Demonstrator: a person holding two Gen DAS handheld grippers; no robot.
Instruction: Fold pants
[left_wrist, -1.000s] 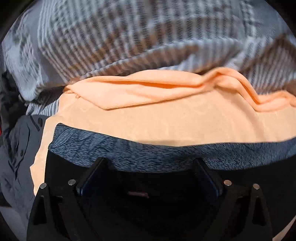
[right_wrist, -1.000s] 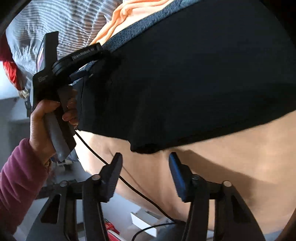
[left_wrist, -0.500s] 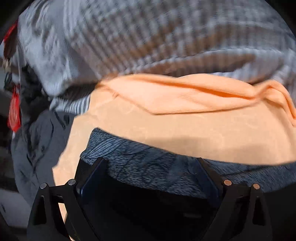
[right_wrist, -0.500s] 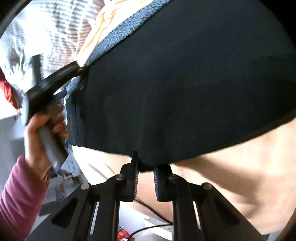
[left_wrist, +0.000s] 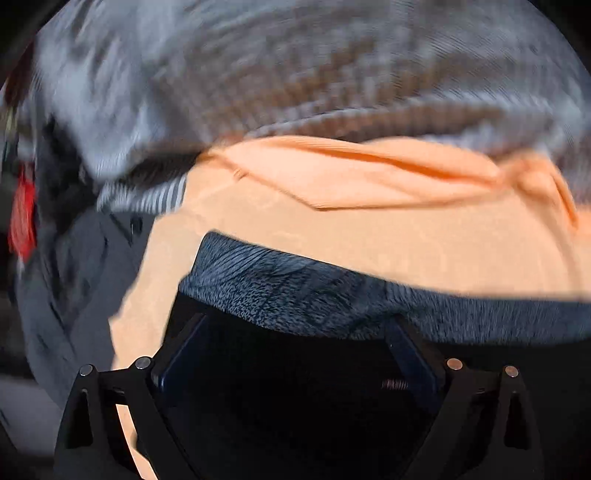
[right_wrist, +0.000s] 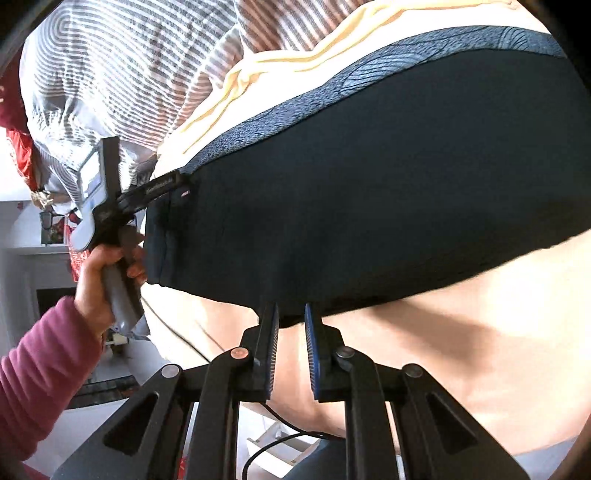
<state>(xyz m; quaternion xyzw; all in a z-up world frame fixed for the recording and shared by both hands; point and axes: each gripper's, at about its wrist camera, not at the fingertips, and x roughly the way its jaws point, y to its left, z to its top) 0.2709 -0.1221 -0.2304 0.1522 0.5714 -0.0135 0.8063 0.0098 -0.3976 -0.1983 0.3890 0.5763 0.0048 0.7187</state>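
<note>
The dark navy pants (right_wrist: 369, 184) with a heathered grey-blue waistband (right_wrist: 369, 70) lie on a peach sheet (right_wrist: 480, 332). My right gripper (right_wrist: 291, 325) is closed to a narrow gap at the pants' near hem, pinching the edge. My left gripper (left_wrist: 295, 332) is wide open over the pants' waistband (left_wrist: 332, 299), dark cloth lying between its fingers; it also shows in the right wrist view (right_wrist: 162, 188) at the pants' left corner.
A folded orange garment (left_wrist: 369, 177) and grey striped bedding (left_wrist: 295, 74) lie beyond the waistband. Dark grey clothing (left_wrist: 66, 277) hangs at the left. A cable (right_wrist: 280, 424) and a white box (right_wrist: 273, 443) are below the bed edge.
My right gripper closed from wide open onto the pants' near hem. My left gripper slid toward the waistband's left corner, staying open.
</note>
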